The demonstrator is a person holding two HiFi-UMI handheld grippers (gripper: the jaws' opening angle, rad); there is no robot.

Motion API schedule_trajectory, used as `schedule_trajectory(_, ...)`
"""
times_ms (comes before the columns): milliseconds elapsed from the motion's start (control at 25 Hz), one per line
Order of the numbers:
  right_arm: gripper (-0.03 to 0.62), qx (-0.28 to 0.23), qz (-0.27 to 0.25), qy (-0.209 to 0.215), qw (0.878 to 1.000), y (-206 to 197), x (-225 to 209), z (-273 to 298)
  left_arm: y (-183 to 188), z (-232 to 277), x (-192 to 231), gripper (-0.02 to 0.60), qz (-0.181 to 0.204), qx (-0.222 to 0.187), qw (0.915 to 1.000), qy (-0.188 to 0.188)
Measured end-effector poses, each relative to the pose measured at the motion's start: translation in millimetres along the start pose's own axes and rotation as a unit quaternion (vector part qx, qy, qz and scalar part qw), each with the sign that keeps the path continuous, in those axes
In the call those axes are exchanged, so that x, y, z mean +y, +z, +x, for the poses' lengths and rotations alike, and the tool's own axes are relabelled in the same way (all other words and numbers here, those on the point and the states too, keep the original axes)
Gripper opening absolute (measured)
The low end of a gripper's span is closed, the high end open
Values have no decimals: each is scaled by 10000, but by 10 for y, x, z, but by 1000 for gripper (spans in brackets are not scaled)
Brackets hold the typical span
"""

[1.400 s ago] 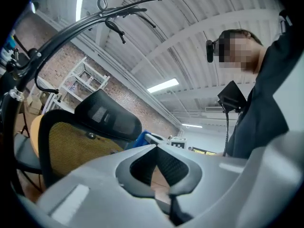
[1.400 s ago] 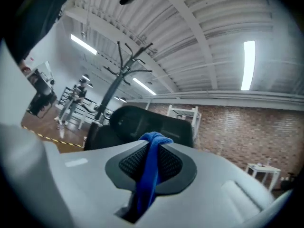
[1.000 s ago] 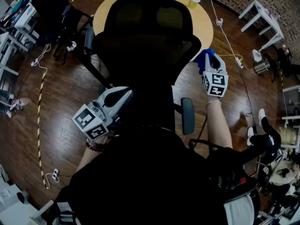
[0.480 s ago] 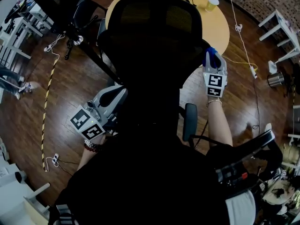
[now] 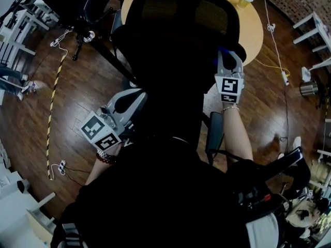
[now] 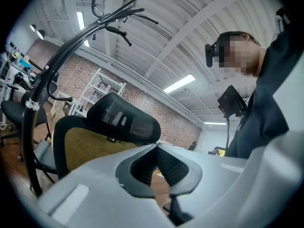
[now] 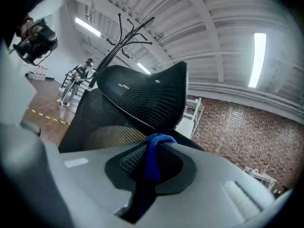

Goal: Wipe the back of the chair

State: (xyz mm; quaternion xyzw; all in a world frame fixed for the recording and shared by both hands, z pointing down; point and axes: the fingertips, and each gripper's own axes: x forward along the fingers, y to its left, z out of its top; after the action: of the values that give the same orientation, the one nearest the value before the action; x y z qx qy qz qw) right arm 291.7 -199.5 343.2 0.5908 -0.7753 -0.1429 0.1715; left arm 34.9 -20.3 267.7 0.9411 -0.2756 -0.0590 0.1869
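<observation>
No lettering, brand, number or sign is showing legibly anywhere; only black-and-white square markers (image 5: 229, 85) are facing up on the cubes of the left gripper (image 5: 133, 99) and right gripper (image 5: 227, 56), carrying no readable characters.

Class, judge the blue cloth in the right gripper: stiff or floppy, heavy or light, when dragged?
Probably floppy: the blue cloth bunches into a narrow fold where the right gripper pinches it. Likely light: that small pinch holds it. It may catch rather than slide on the black mesh chair back.
</observation>
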Motion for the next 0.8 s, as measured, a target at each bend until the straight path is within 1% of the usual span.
schedule_trajectory(120,34,-106,102,22,9999,106,191,126,-17,-117,99,5,45,56,10000,9)
schedule_trajectory(200,34,-180,173,48,9997,185,346,224,-2,-238,240,5,38,33,10000,72)
schedule_trajectory(360,34,-253,136,279,9992,398,732,434,87,-469,550,5,-22,-26,9998,210)
schedule_trajectory(480,34,-335,114,455,9983,603,1078,594,174,-633,782,5,65,-117,9995,276)
schedule_trajectory(600,34,-388,84,626,9972,827,1448,784,245,-749,1054,5,334,-168,9988,329)
schedule_trajectory(680,34,-400,112,682,9968,941,1663,900,212,-798,1222,5,580,-115,9977,344)
schedule_trajectory(800,34,-421,249,663,9966,1072,1899,1040,71,-824,1432,5,1218,125,9920,290)
